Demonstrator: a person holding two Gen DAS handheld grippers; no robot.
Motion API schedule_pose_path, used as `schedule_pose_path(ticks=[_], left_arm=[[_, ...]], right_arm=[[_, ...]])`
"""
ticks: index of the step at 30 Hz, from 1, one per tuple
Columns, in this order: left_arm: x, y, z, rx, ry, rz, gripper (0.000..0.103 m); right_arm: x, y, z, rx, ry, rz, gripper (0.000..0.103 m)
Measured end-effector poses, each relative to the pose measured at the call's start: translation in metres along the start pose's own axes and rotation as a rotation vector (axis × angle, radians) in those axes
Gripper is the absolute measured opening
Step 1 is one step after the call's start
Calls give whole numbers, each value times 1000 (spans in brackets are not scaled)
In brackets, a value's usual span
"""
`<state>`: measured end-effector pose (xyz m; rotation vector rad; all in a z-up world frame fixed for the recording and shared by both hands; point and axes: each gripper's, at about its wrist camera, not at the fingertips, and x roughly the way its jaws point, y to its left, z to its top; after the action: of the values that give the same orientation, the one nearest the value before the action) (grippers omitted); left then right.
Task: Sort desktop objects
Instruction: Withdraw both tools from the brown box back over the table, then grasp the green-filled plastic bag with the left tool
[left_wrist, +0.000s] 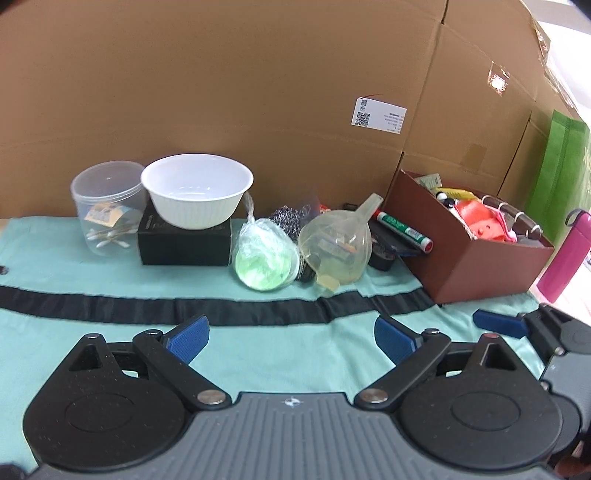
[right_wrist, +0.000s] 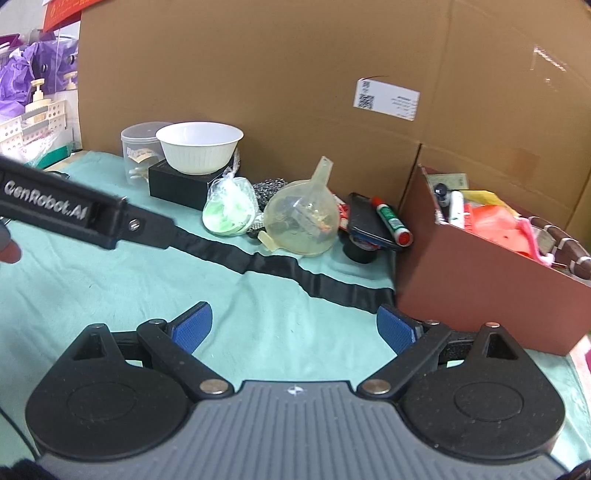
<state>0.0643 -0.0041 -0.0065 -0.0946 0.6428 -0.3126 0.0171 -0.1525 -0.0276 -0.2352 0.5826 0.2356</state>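
Note:
A pile of objects lies on the teal cloth (left_wrist: 110, 273): a yellowish funnel (left_wrist: 338, 245), a green item in a clear bag (left_wrist: 264, 258), a metal scourer (left_wrist: 291, 216), a green marker (left_wrist: 404, 229) and a dark phone (right_wrist: 371, 223). A brown box (left_wrist: 476, 269) at the right holds several items. My left gripper (left_wrist: 291, 338) is open and empty, hovering over the cloth in front of the pile. My right gripper (right_wrist: 293, 325) is open and empty, just left of the brown box (right_wrist: 480, 295).
A white bowl (left_wrist: 197, 192) sits on a black box (left_wrist: 184, 242), beside a clear jar (left_wrist: 105, 206) of cotton swabs. A cardboard wall (left_wrist: 258, 92) stands behind. A pink bottle (left_wrist: 565, 258) is at the far right. The left gripper's body (right_wrist: 74, 214) crosses the right view.

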Motion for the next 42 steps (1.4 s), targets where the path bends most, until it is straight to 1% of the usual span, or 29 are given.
schedule_pose_path(ticks=[4,7,10,13,16,19,21,24,26,29,31,32,33,35,36,38,41,42], left_arm=[[19,12,10,-17,-21,-6,93],[32,25,19,-44,-10,2,92],[44,33,28,-44,-3,5,85],[58,39,33,-25,17,0,85],[74,44,36,-18,50,-13,79],[87,51,37,-16,77,-25,72],[95,55,38,-22,96,-34,61],[106,62,39,-43,114,-42,53],[111,66,41,-56,115,-45,53],[118,70,42,-78,125,-64,53],[121,71,43,-79,116,-70,53],[122,71,44,-79,116,-74,53],[122,71,45,-82,117,-77,54],[122,70,45,-76,122,-94,52],[122,69,45,-77,123,-110,44],[119,69,44,-94,126,-143,35],[111,64,45,-70,114,-130,35],[107,62,45,-64,113,-129,34]], right_arm=[[16,3,8,9,3,38,94],[27,6,15,18,-10,77,93],[40,15,23,-5,-29,117,93],[57,25,32,-42,-47,139,92],[76,34,39,-73,-58,139,91],[97,40,46,-88,-30,165,79],[108,41,52,-81,-15,190,79],[121,42,60,-59,-11,207,77],[130,43,65,-54,-8,210,73],[143,45,69,-51,-2,207,71],[151,45,72,-41,1,206,71],[152,46,72,-38,-2,208,67],[156,46,72,-35,7,215,65],[159,48,70,-37,0,198,56],[159,49,70,-46,-3,187,55],[156,49,71,-44,-1,179,50],[147,44,69,-17,-6,176,33],[142,42,68,-14,-2,177,30]])
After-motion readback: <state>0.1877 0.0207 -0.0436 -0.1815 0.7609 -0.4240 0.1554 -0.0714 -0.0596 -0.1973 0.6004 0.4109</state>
